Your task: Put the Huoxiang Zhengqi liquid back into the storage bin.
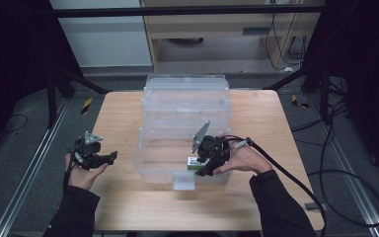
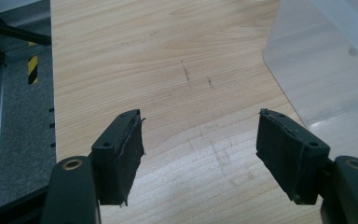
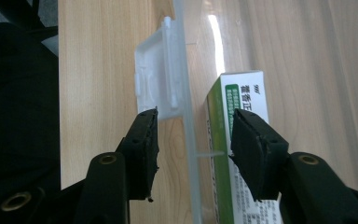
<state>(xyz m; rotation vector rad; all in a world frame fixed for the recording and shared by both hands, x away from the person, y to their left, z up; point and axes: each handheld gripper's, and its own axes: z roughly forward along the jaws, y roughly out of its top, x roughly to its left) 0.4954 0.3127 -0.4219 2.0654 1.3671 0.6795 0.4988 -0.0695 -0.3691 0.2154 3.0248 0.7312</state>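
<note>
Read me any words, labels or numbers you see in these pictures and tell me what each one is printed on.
White and green box, inside the clear plastic bin by the right gripper: printed characters beside a green panel and small print lower down, all too blurred to read.
Yellow and black striped marker on the floor: stripes alone, no text.
Table, bin latch and left gripper: no writing.
</note>
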